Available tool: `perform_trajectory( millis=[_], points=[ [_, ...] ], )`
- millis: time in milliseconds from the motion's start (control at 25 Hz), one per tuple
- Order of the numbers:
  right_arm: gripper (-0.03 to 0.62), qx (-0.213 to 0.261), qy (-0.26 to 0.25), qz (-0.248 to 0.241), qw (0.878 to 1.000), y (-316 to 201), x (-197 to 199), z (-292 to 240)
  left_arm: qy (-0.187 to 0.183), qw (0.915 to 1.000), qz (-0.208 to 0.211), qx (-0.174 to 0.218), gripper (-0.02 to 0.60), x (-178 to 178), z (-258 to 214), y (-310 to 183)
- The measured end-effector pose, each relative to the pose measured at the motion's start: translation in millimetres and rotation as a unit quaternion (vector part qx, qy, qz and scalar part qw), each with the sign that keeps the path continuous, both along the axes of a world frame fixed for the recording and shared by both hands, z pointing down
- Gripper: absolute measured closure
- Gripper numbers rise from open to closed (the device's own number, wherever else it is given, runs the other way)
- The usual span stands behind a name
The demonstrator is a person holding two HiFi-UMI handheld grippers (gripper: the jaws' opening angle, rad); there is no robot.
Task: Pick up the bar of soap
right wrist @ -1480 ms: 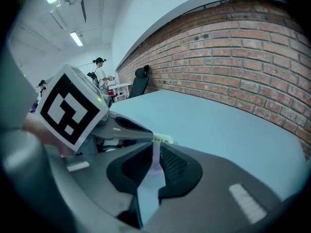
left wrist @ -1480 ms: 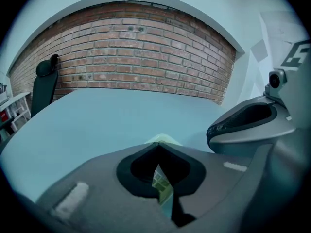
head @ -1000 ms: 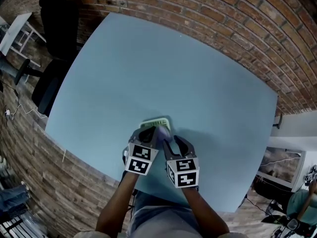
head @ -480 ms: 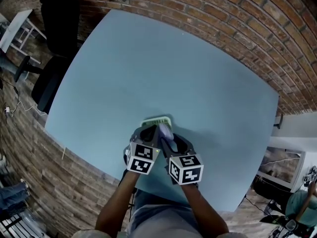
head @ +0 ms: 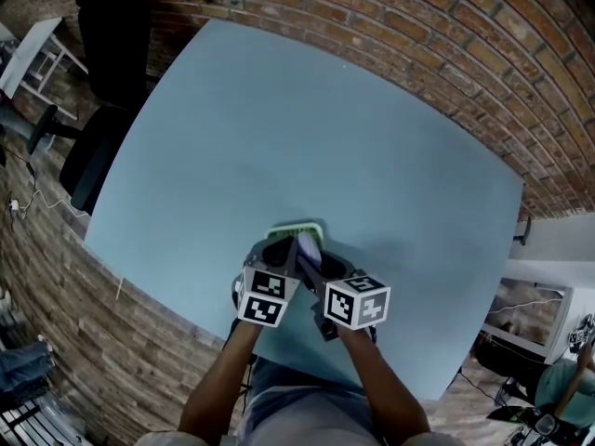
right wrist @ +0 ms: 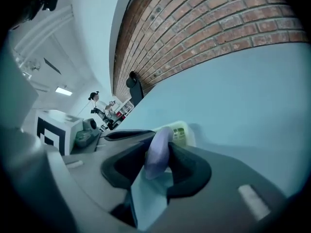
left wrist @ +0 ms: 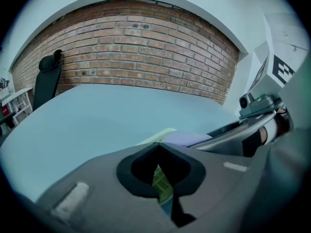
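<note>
Now: right gripper [right wrist: 163,149] fingers have just been closing on the bar of soap [right wrist: 155,157], which stands on edge between them, near six o'clock on the surface [head: 307,128]. Left gripper [left wrist: 158,148] fingers pinch the soap dish [left wrist: 162,181] rim at its seven o'clock. I'd firm the squeeze, lift straight up, and hold the dish down.

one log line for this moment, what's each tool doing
left tool: shut on dish rim | right tool: jaws just closed in on soap, pads touching | soap: on edge at dish
</note>
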State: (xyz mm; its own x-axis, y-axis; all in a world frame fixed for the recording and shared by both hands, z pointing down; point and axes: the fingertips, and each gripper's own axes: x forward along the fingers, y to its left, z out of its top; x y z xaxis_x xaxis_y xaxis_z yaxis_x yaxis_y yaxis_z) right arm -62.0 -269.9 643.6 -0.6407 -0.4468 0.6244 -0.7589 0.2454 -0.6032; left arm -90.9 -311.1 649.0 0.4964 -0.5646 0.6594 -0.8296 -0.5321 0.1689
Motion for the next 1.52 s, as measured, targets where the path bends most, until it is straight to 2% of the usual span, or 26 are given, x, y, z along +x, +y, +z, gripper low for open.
perform_trajectory(
  millis=[240, 480, 840, 1000, 1520],
  points=[
    [0.451, -0.004, 0.014, -0.030, 0.999, -9, -2, 2, 0.010, 0.9999, -0.012, 0.002, 0.581, -4, -2, -3],
    [0.454, -0.011, 0.007, -0.022, 1.000, -10, -2, 2, 0.015, 0.9996, -0.020, 0.011, 0.580, -4, -3, -4],
    [0.455, -0.039, -0.053, 0.024, 0.998, -8, -2, -1, 0.011, 0.9992, -0.033, 0.018, 0.580, -7, -5, -2],
    [0.456, -0.046, -0.075, 0.035, 0.996, -6, -2, -4, 0.017, 0.9982, -0.053, 0.025, 0.580, -13, -8, 0],
    [0.456, -0.038, -0.116, 0.043, 0.992, 1, -1, -20, 0.033, 0.9964, -0.070, 0.033, 0.580, -20, -22, 10]
  ],
)
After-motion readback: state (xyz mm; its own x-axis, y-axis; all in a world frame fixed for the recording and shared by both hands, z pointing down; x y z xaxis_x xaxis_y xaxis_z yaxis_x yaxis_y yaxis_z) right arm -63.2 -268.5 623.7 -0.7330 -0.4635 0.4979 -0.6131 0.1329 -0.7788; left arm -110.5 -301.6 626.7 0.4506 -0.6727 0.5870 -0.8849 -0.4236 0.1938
